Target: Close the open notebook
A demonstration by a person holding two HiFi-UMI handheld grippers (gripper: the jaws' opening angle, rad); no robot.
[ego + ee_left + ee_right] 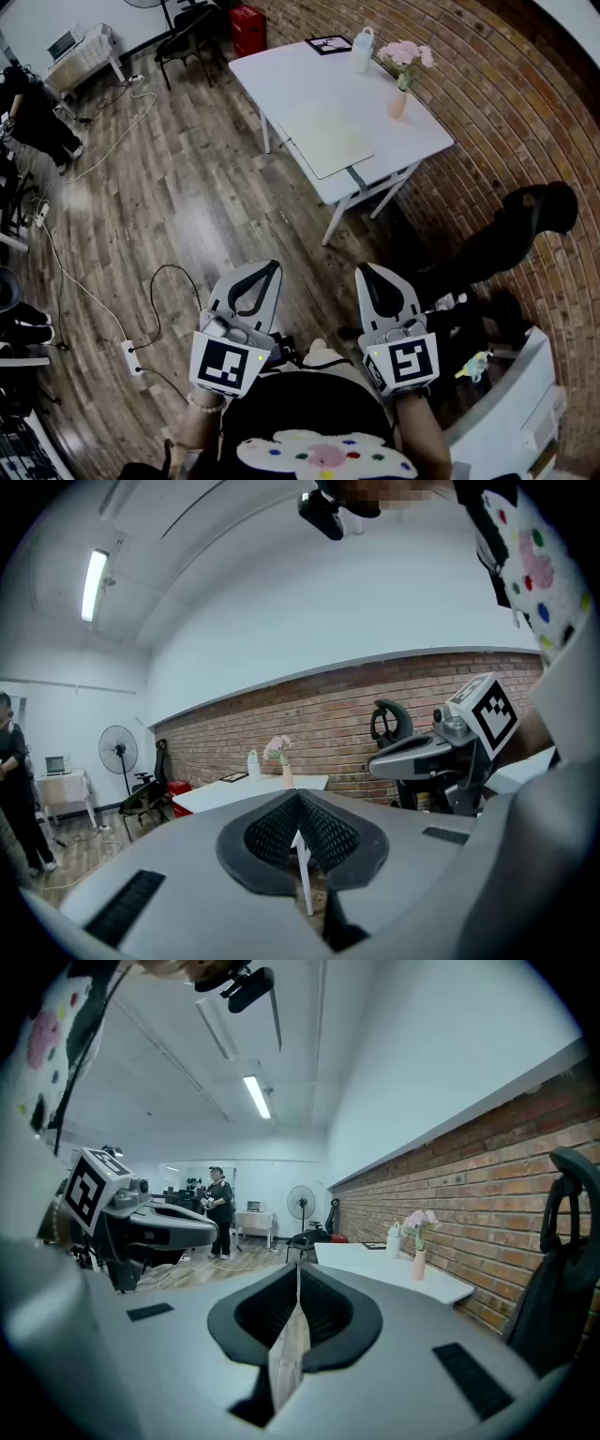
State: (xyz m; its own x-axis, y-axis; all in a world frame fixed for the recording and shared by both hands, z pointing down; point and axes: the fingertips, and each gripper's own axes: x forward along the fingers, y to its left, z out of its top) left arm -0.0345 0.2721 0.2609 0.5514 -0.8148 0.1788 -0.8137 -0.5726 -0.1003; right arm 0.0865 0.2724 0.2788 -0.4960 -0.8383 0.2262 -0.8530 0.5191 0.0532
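The open notebook point(323, 139) lies flat with pale pages on the white table point(281, 80), far ahead of me in the head view. It does not stand out in either gripper view. Both grippers are held close to my body, well short of the table and above the wooden floor. My left gripper point(270, 270) is shut with nothing between its jaws, and its closed tips point(298, 803) point toward the table point(246, 791). My right gripper point(364, 274) is also shut and empty, its tips point(298, 1274) aimed the same way.
On the table stand a vase of pink flowers point(401, 86), a white bottle point(362, 49) and a dark framed sheet point(329, 43). A black office chair point(525, 230) stands by the brick wall at the right. A power strip point(131, 357) with cables lies on the floor. A person point(217, 1202) stands far off.
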